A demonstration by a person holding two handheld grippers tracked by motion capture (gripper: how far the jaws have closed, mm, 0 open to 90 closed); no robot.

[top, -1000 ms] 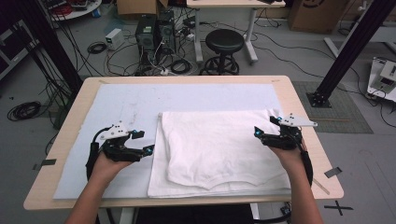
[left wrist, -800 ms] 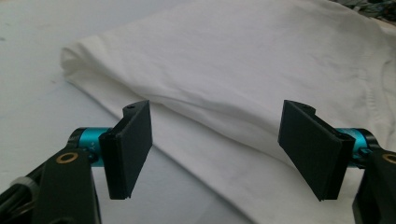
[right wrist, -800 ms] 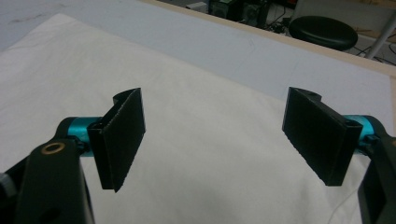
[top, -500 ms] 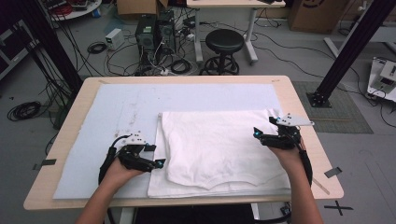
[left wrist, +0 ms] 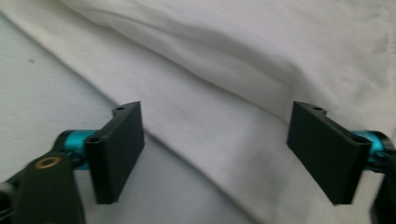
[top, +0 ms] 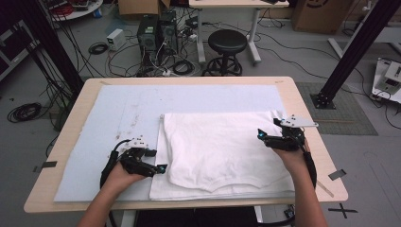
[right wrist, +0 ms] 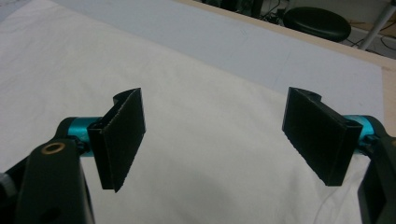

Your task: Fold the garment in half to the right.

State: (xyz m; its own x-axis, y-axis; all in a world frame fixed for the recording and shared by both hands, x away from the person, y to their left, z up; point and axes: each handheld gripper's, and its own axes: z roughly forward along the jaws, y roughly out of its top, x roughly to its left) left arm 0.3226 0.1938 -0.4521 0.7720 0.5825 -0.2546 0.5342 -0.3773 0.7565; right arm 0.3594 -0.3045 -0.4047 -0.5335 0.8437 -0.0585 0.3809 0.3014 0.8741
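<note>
High view: fixed above the person's side of the counter (top: pixel 302 94), facing forward and down, far enough back to take in the whole top plus the stool (top: pixel 228 42) and cabled floor beyond.

Left gripper view: rides low on the left gripper (top: pixel 160 169), very close to the white cloth (left wrist: pixel 261 60), looking across its folded edge between the fingers (left wrist: pixel 119 151).

Right gripper view: rides on the right gripper (top: pixel 261 135), slightly higher, facing over the cloth toward the counter's far edge and stool.

Shared: all three views hold the cloth and blue mat (top: pixel 213 97); the stool appears in high and right gripper views.
</note>
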